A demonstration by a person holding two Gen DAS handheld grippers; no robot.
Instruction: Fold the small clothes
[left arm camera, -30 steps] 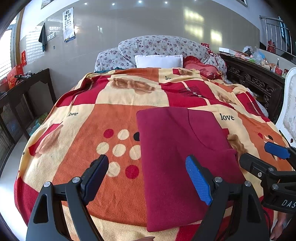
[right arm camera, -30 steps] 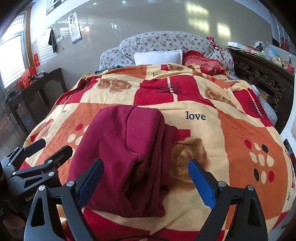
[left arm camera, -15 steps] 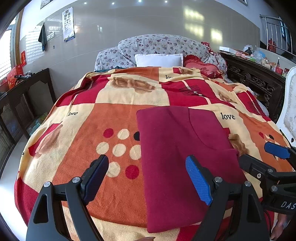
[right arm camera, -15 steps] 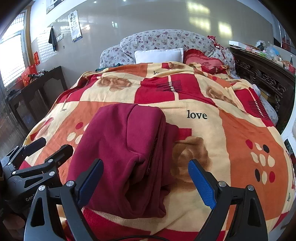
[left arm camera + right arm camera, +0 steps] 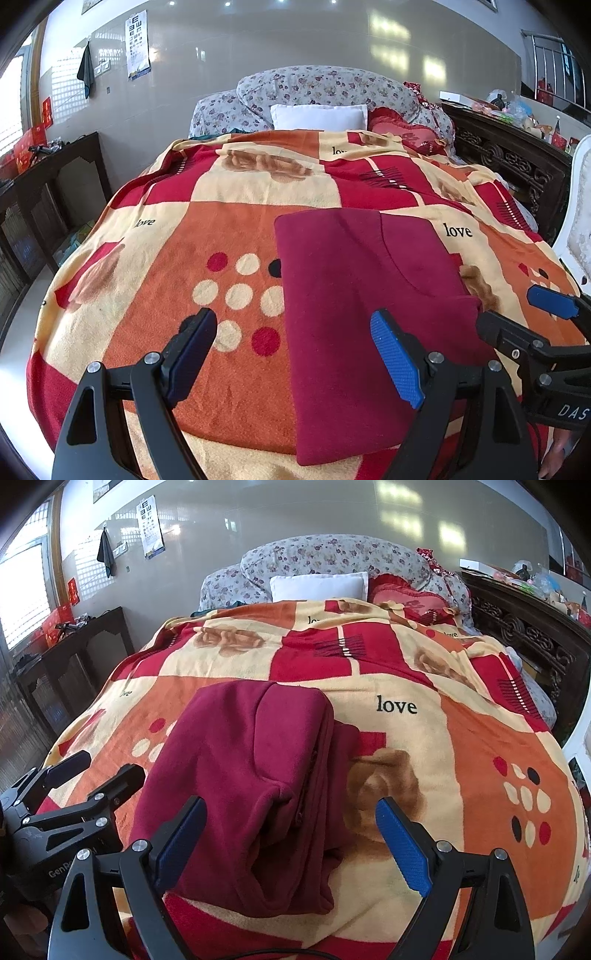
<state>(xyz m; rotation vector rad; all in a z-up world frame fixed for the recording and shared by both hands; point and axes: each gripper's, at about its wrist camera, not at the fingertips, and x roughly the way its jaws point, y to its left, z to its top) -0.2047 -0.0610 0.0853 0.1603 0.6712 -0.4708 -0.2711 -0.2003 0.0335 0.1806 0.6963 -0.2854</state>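
Observation:
A dark red garment (image 5: 354,302) lies folded in a long rectangle on the patterned blanket (image 5: 207,236) of a bed. In the right wrist view the garment (image 5: 243,775) shows stacked layers along its right edge. My left gripper (image 5: 291,350) is open and empty, held above the garment's near left edge. My right gripper (image 5: 291,834) is open and empty, held above the garment's near right edge. Each gripper shows in the other's view: the right gripper (image 5: 517,314) at the right, the left gripper (image 5: 99,771) at the left.
A white pillow (image 5: 319,116) and a floral headboard (image 5: 325,88) stand at the far end. A red cushion (image 5: 402,129) lies beside the pillow. A dark wooden table (image 5: 48,177) stands left of the bed, a carved dark cabinet (image 5: 509,162) right.
Both grippers stay open and almost still. The view has drifted very slightly; the garment has not moved.

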